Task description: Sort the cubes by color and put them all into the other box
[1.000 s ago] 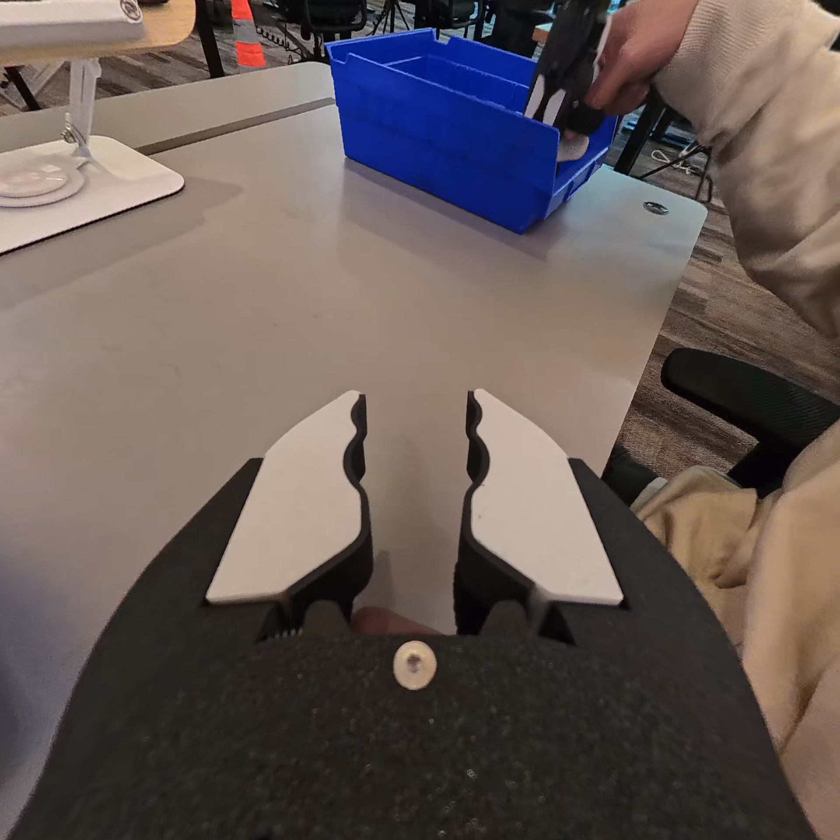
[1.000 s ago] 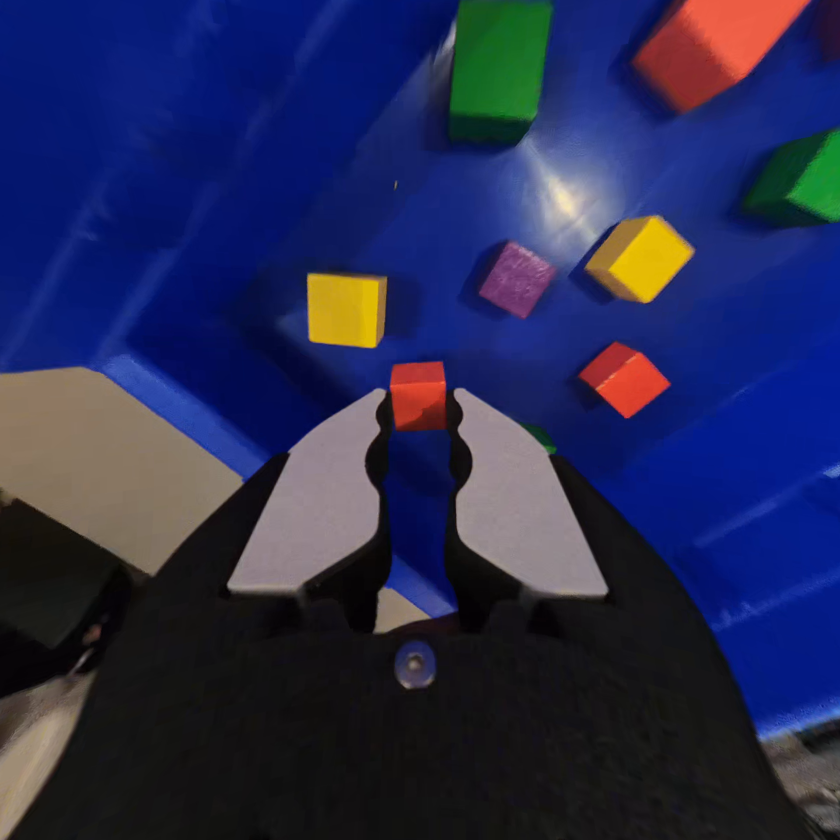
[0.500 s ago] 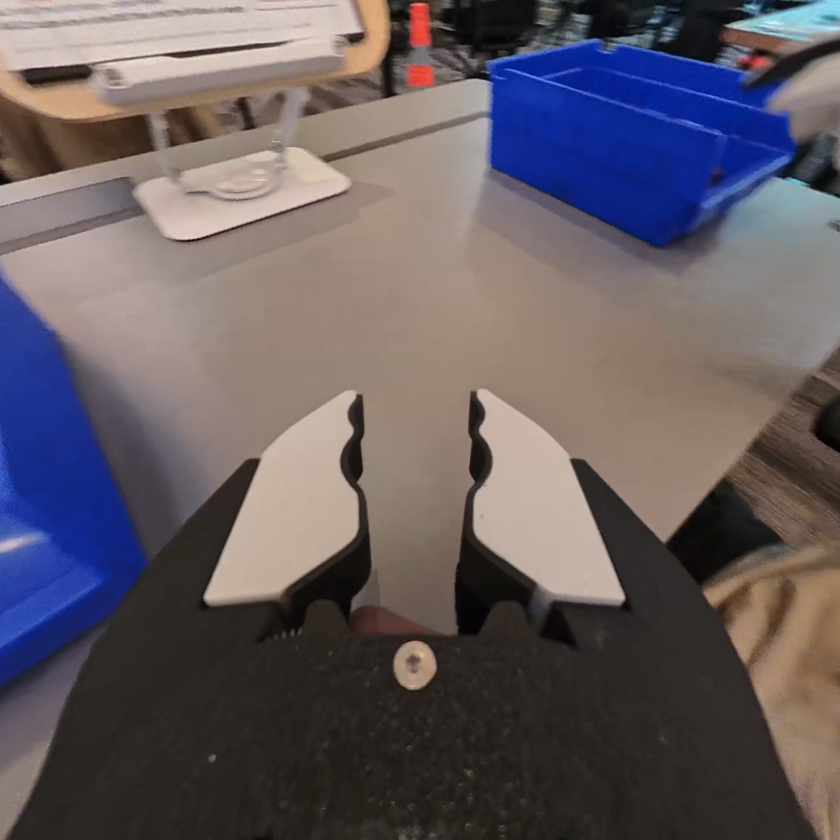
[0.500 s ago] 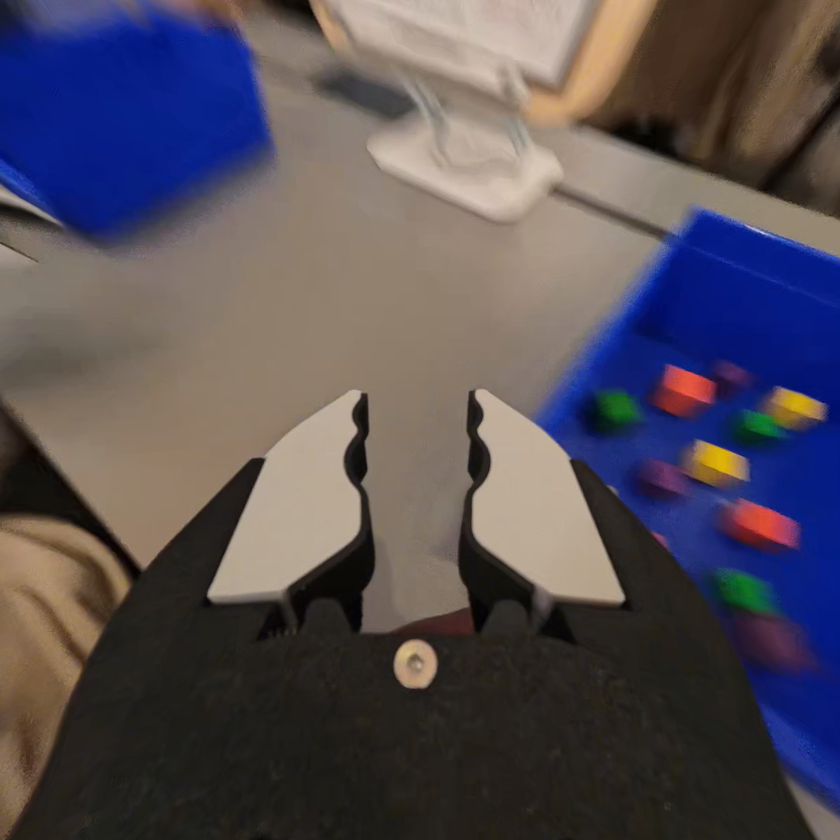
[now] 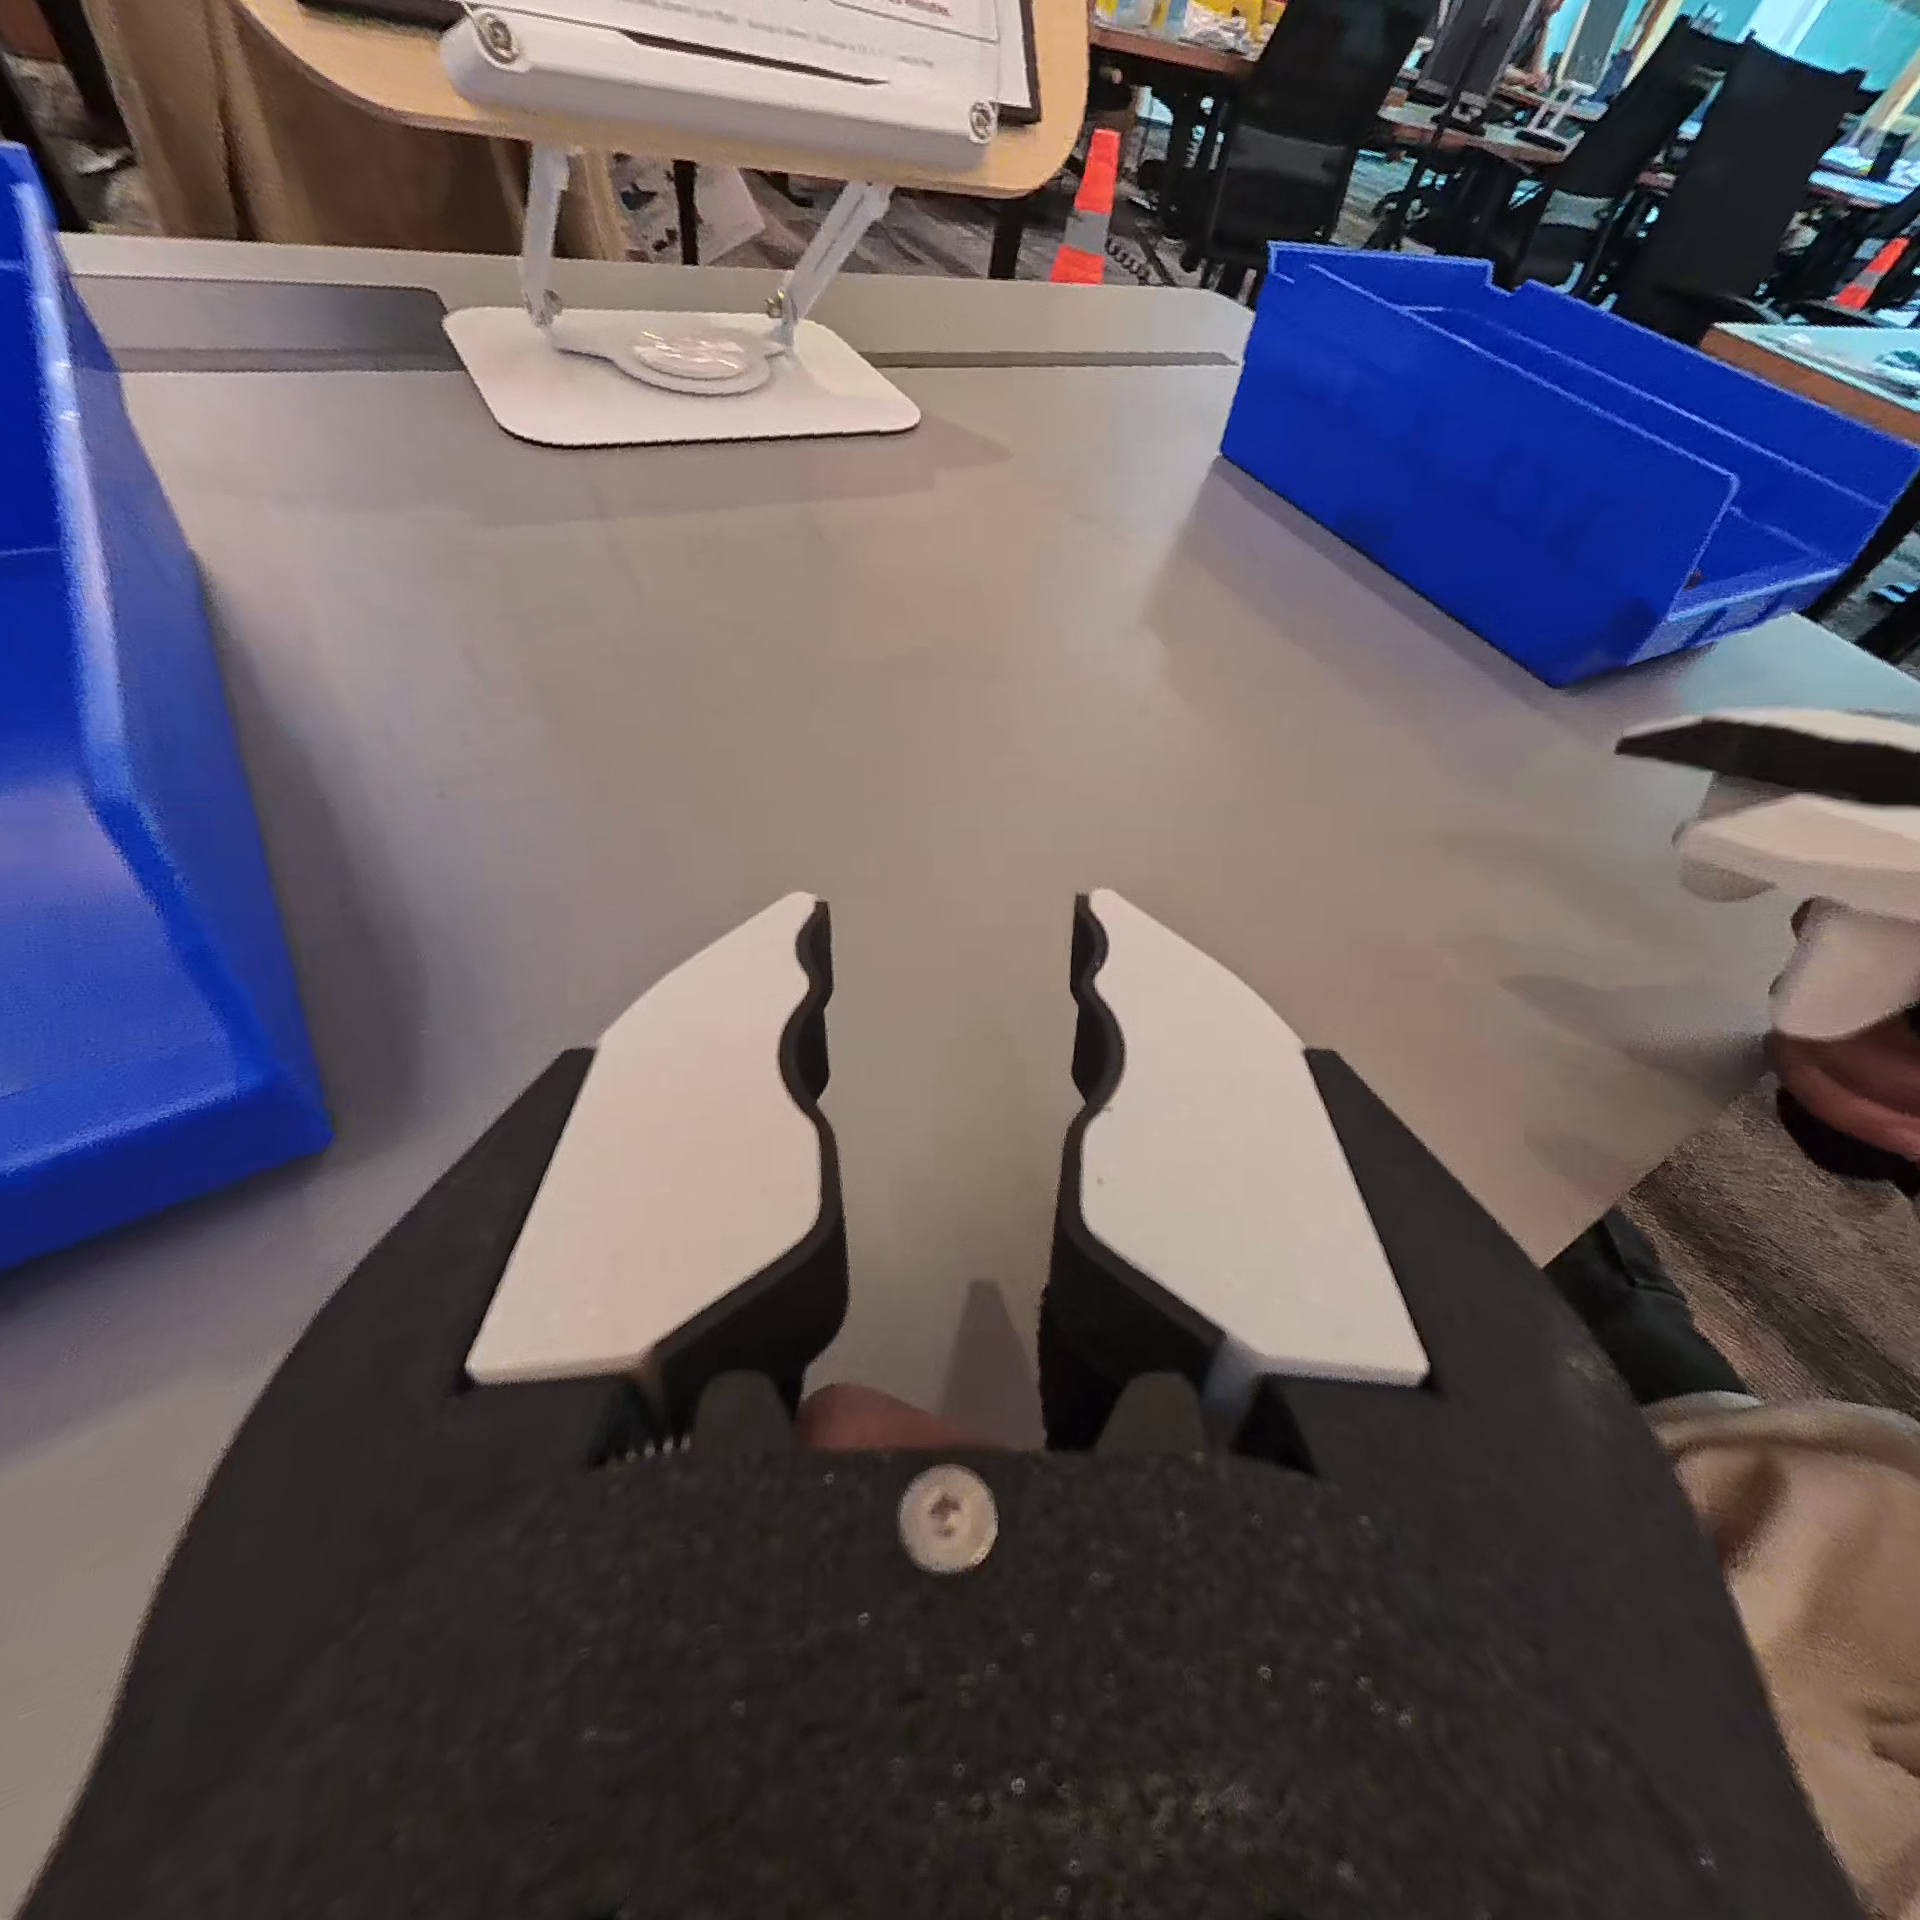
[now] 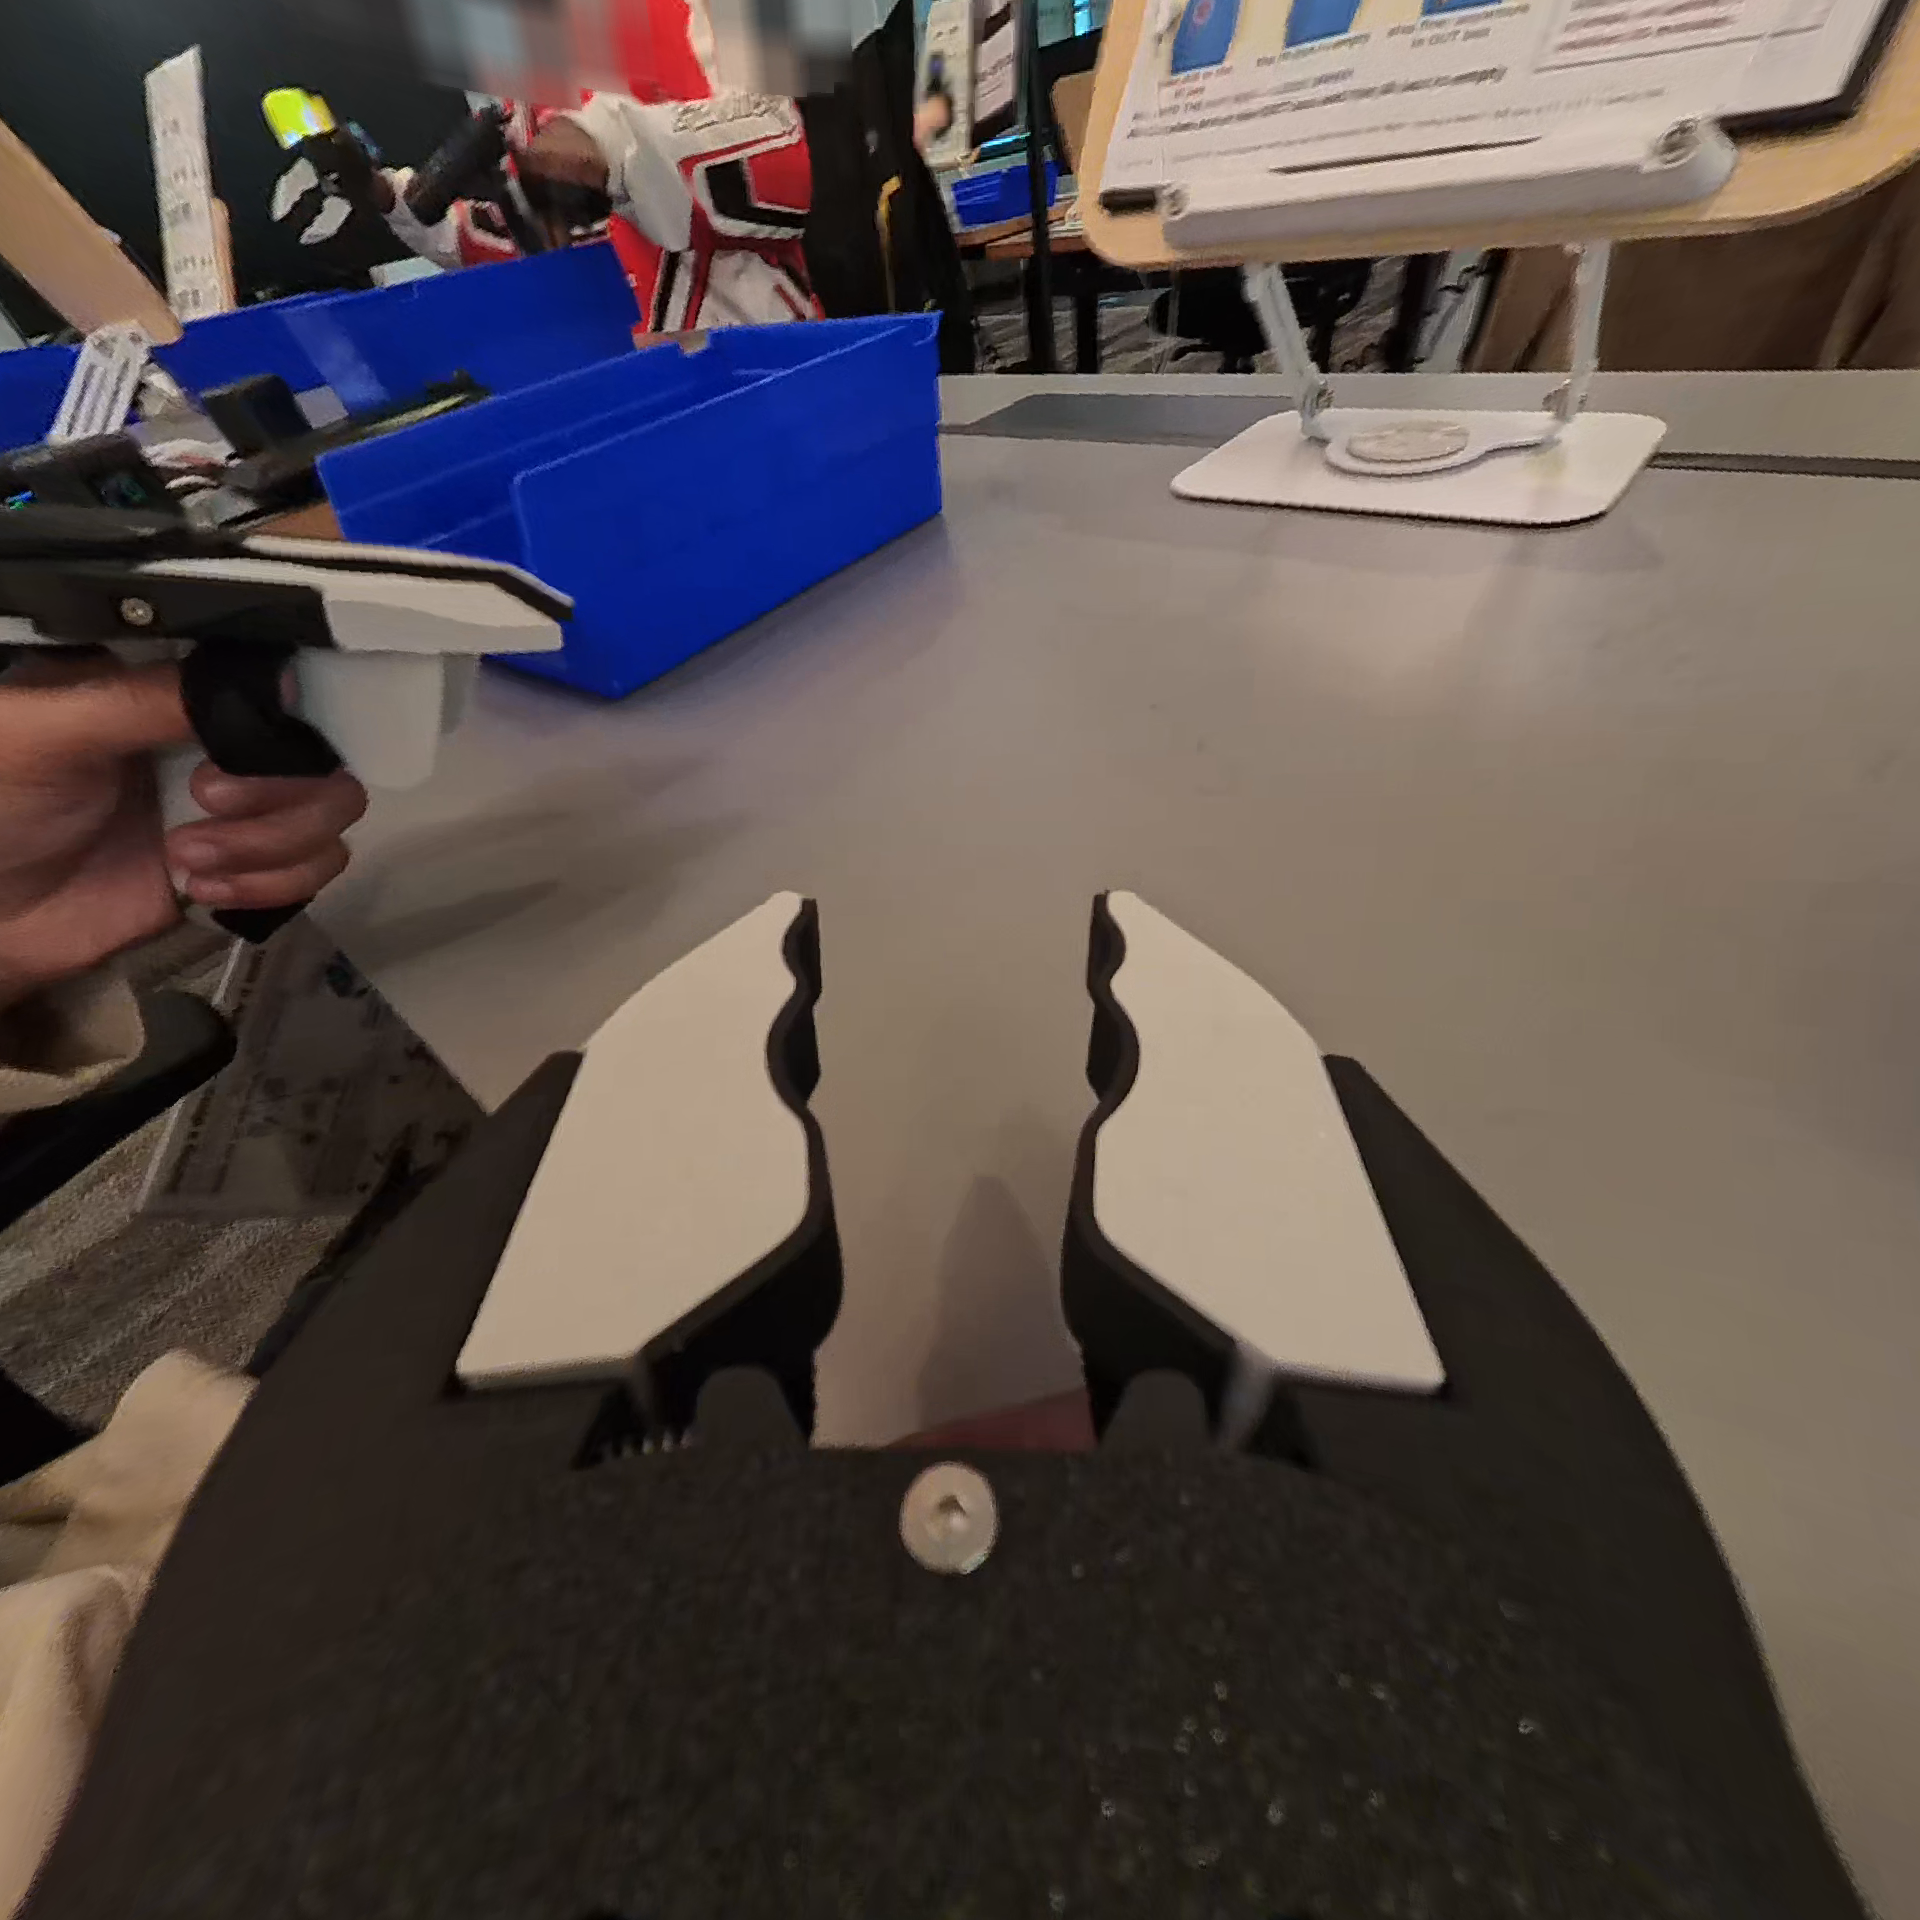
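No cubes show in either view; the insides of both boxes are hidden. In the left wrist view one blue box (image 5: 1538,468) sits at two o'clock near the worktop's (image 5: 935,675) right edge, the other blue box (image 5: 114,831) at nine o'clock. The left claw (image 5: 948,914) hovers over bare worktop between them, its fingers apart and empty. The right claw (image 6: 951,909) is likewise spread and empty, with wide bare surface ahead. A white stand (image 6: 1423,468) sits at one o'clock.

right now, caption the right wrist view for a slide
Open right hand-held gripper over the gray table, blue box at left.
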The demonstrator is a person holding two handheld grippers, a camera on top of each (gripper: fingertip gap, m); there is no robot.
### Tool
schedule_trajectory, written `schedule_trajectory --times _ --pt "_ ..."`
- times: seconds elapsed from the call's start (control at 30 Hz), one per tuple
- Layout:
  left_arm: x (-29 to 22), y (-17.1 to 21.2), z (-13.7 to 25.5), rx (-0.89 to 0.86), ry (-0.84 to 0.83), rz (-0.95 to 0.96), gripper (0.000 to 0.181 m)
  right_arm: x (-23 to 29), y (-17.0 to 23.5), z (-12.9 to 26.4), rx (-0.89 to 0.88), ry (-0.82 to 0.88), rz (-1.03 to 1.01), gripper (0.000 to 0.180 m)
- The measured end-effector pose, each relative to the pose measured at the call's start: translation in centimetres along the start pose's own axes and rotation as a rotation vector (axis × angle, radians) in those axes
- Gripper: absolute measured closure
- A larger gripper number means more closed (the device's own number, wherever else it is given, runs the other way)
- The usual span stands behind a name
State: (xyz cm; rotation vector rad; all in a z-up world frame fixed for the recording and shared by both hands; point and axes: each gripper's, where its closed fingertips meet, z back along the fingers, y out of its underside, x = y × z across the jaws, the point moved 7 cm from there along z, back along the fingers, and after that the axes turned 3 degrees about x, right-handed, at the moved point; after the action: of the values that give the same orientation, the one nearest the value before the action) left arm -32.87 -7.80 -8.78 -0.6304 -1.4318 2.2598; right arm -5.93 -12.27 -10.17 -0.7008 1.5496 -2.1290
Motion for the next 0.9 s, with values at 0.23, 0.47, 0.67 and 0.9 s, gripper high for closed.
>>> schedule_trajectory --times 0.23,0.47,0.67,0.9 --pt "-1.7 0.0 -1.3 0.042 0.093 -0.063 0.137 -10.5 -2.5 6.1 -0.206 0.663 -0.127 0.126" --pt "-4.8 0.3 -4.2 0.116 0.173 -0.121 0.137 -15.1 -2.8 2.3 -0.119 0.682 -0.277 0.116" --pt "-12.2 -2.5 -10.7 0.17 0.255 -0.19 0.135 -13.6 -4.8 2.0 -0.2 0.415 -0.296 0.123" --pt "-21.4 -7.2 -22.6 0.111 0.079 -0.175 0.122 -21.0 -3.7 12.6 -0.173 0.849 -0.209 0.114"
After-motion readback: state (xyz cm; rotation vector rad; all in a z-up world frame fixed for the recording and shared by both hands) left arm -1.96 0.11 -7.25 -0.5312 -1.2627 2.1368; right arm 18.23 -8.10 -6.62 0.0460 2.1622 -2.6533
